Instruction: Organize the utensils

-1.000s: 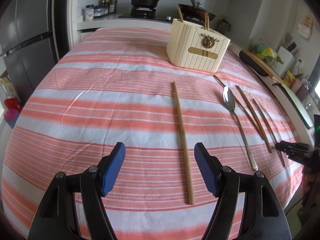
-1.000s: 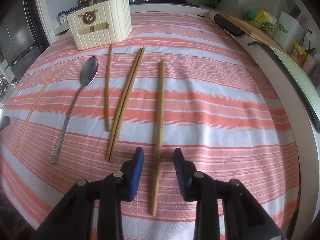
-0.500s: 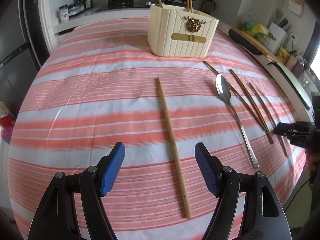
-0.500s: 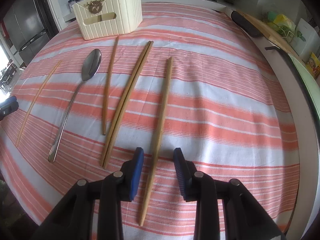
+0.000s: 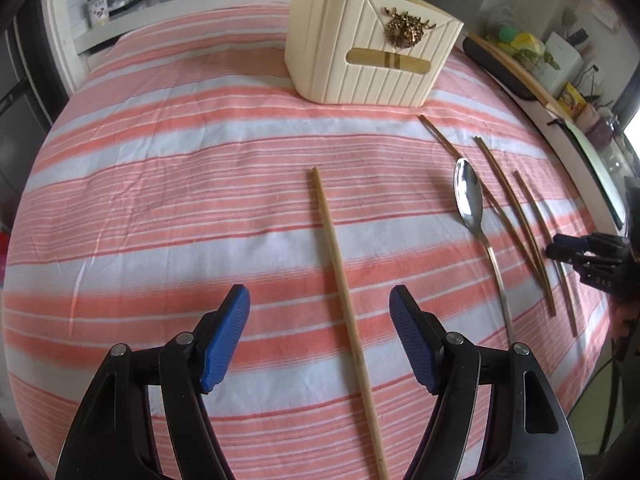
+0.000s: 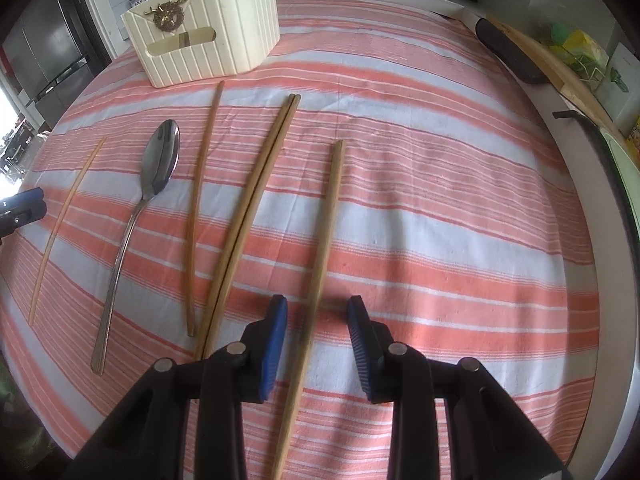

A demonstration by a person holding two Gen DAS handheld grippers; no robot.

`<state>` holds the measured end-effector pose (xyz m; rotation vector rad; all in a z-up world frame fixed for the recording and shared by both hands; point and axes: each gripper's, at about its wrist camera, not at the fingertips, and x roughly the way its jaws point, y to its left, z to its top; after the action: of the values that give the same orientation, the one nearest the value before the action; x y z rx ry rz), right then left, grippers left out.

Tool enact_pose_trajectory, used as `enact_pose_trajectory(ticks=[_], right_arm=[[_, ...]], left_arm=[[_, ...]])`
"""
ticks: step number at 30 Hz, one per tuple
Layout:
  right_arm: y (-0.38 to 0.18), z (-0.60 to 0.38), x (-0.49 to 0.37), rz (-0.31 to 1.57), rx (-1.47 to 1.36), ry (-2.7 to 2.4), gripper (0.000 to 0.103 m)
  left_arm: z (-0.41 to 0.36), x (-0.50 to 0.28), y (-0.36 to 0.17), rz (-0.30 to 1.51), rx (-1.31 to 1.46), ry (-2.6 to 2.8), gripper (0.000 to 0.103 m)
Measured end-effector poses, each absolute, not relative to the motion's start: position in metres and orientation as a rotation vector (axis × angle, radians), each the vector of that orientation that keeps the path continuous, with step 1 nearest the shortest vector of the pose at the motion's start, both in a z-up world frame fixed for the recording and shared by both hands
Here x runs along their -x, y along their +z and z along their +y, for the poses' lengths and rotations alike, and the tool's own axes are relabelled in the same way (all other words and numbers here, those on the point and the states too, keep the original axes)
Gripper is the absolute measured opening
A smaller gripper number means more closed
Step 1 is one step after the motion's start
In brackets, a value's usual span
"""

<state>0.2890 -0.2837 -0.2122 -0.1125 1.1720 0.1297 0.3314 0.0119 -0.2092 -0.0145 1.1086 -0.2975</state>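
Now closer, left hand-held gripper [image 5: 319, 338] astride pale chopstick [image 5: 340, 264], holder [image 5: 370, 54] nearer

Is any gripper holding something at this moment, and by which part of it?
Nothing is held. The left gripper is open around a pale chopstick, and the right gripper is open around a brown chopstick.

The pale chopstick [image 5: 347, 309] runs off the bottom edge; holder [image 5: 370, 46] contents (chopstick tops) are cropped.

- No text, label, brand or number can be read in either view.
- The cream holder [image 5: 372, 52], far ahead of both tongs, carries only a wordless gold emblem [image 5: 406, 32].
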Motion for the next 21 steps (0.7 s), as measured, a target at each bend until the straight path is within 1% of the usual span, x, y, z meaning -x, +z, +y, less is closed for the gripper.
enact_pose_trajectory(ticks=[3, 6, 9, 11, 12, 13, 14, 15, 16, 17, 21], right_arm=[[-0.212, -0.284, -0.303, 1.174, 0.107, 0.135, 0.032], [-0.212, -0.288, -0.322, 1.176, 0.086, 0.142, 0.032], [-0.211, -0.291, -0.345, 1.18, 0.06, 0.14, 0.031], [-0.21, -0.291, -0.357, 1.173, 0.042, 0.133, 0.031], [-0.21, -0.289, -0.365, 1.173, 0.045, 0.129, 0.031], [-0.211, -0.287, -0.371, 1.177, 0.057, 0.125, 0.031], [-0.211, -0.284, -0.377, 1.18, 0.074, 0.117, 0.031], [-0.211, -0.28, -0.381, 1.184, 0.098, 0.104, 0.026], [-0.21, -0.279, -0.381, 1.182, 0.118, 0.093, 0.02], [-0.21, -0.277, -0.383, 1.18, 0.127, 0.092, 0.009], [-0.207, -0.275, -0.389, 1.145, 0.108, 0.096, 0.007]], left_arm=[[0.003, -0.351, -0.221, 1.141, -0.021, -0.278, 0.073], [-0.006, -0.367, -0.222, 1.134, -0.081, -0.248, 0.072], [-0.009, -0.38, -0.221, 1.145, -0.082, -0.237, 0.067], [-0.012, -0.387, -0.22, 1.15, -0.084, -0.233, 0.056], [-0.014, -0.389, -0.219, 1.153, -0.087, -0.233, 0.052], [-0.015, -0.391, -0.218, 1.154, -0.089, -0.231, 0.044], [-0.016, -0.393, -0.218, 1.155, -0.09, -0.229, 0.028], [-0.017, -0.396, -0.218, 1.155, -0.09, -0.227, 0.019], [-0.017, -0.397, -0.219, 1.153, -0.082, -0.23, 0.007], [-0.016, -0.4, -0.219, 1.146, -0.064, -0.236, 0.005], [-0.005, -0.402, -0.206, 1.094, 0.002, -0.227, 0.004]])
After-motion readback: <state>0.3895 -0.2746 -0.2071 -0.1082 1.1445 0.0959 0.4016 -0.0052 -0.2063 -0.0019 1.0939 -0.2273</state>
